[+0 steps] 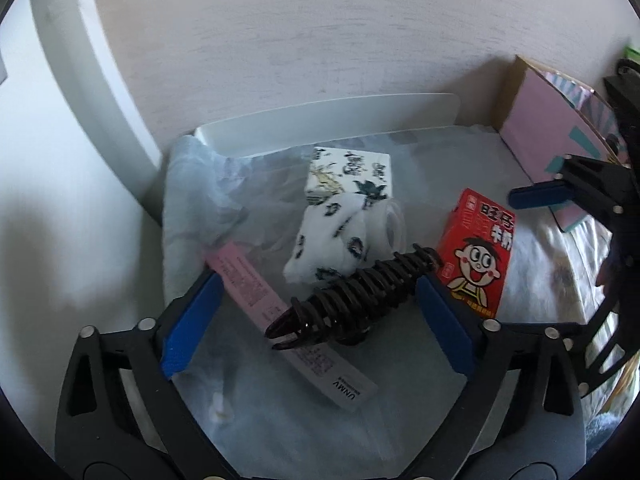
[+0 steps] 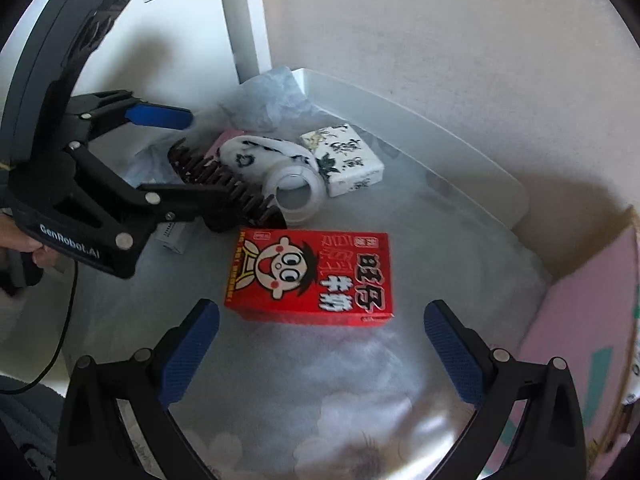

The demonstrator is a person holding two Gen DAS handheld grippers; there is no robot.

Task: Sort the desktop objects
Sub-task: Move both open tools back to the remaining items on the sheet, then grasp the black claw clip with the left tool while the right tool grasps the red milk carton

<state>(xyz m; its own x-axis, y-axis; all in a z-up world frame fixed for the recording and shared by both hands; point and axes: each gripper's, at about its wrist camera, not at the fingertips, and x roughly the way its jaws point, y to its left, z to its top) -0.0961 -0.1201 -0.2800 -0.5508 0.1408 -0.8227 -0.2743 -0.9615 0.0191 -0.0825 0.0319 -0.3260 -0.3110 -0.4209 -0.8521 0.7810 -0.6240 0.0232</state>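
At the far left of what my left gripper's camera sees, a white wall and door frame run up beside the desk, and a crumpled blue-grey plastic bag (image 1: 192, 184) lies against them. Next comes a long pink box (image 1: 256, 292) lying flat, its white end marked UNMV pointing toward me. My left gripper (image 1: 316, 312) has its blue pads spread wide apart, and the black hair claw (image 1: 352, 296) sits between them; I cannot tell whether either pad touches it. Just behind the claw lies a white patterned sock (image 1: 332, 240) rolled against a roll of clear tape (image 1: 394, 224), and behind those a small white box printed with ink drawings (image 1: 348, 172). All of this rests in a shallow white tray (image 1: 328, 116) lined with cloudy plastic. To the right of the claw the red milk carton (image 1: 476, 252) lies flat, with its cartoon face up. Further right, one blue pad of my right gripper (image 1: 536, 196) hangs above the carton's far corner, and a pink cardboard box (image 1: 548, 136) stands at the tray's edge.

From my right gripper's (image 2: 320, 348) camera, its jaws stand wide open with nothing between them, hovering just short of the milk carton (image 2: 312, 276), which lies crosswise ahead. To the left, my other tool reaches in around the hair claw (image 2: 224, 184).
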